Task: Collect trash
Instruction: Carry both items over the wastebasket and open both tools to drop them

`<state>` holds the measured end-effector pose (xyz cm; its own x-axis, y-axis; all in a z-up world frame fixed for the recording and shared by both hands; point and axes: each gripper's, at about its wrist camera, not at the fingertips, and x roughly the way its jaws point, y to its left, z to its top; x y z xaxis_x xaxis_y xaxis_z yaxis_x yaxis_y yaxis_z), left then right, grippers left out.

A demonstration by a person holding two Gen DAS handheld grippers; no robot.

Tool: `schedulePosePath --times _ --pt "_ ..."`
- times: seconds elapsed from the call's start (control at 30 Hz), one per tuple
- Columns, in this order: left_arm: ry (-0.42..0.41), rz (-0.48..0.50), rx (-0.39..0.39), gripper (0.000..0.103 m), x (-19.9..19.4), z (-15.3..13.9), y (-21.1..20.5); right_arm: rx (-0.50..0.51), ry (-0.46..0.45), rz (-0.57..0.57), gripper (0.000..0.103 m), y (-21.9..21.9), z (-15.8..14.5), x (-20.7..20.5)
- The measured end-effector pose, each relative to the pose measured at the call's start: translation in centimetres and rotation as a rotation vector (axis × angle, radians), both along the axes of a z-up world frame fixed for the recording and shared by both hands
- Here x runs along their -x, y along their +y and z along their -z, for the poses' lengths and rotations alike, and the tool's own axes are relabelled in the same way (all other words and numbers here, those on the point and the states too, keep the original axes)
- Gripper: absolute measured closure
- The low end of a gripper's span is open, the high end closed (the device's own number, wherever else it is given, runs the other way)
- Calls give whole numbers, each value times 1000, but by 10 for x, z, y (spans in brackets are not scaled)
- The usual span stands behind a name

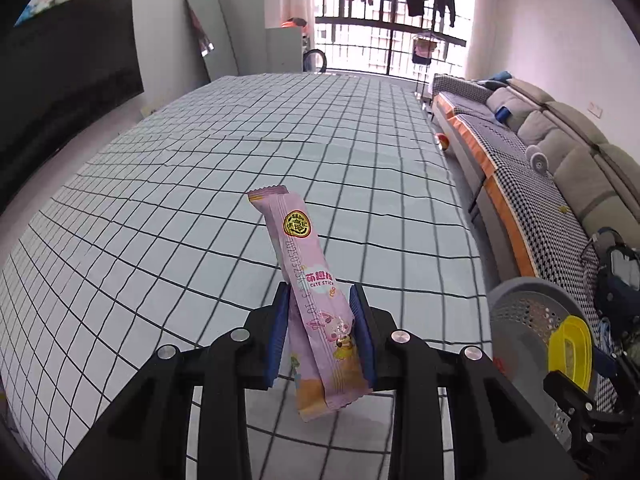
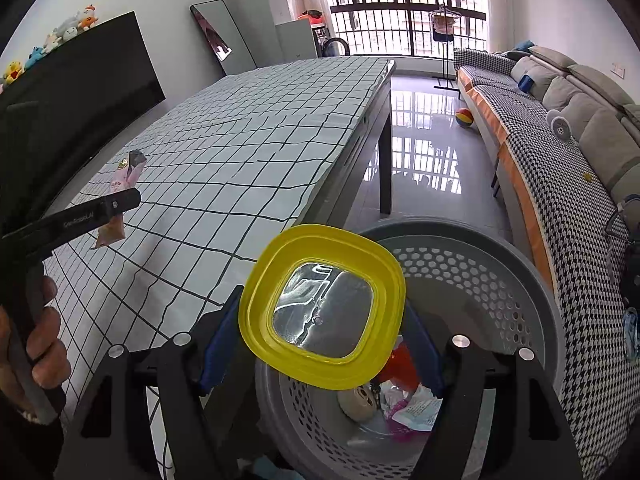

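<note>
My left gripper is shut on a pink snack wrapper and holds it upright above the checked tablecloth. The wrapper and left gripper also show at the left of the right wrist view. My right gripper is shut on a yellow cup with a foil lid, held over the rim of a grey perforated trash basket. The basket holds several pieces of trash. The basket and yellow cup show at the right of the left wrist view.
The table fills the left and centre; its right edge drops to a shiny floor. A sofa runs along the right. A ball lies on the floor. A dark TV and mirror stand at the left wall.
</note>
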<state>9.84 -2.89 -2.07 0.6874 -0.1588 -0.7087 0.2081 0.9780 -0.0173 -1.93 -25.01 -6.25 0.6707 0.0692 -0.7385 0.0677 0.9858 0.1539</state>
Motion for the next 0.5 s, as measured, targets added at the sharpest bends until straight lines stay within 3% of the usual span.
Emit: schedulePosePath --times 0.5 --pt "18 234 -27 73 79 9 -105 28 -41 170 32 -59 -11 58"
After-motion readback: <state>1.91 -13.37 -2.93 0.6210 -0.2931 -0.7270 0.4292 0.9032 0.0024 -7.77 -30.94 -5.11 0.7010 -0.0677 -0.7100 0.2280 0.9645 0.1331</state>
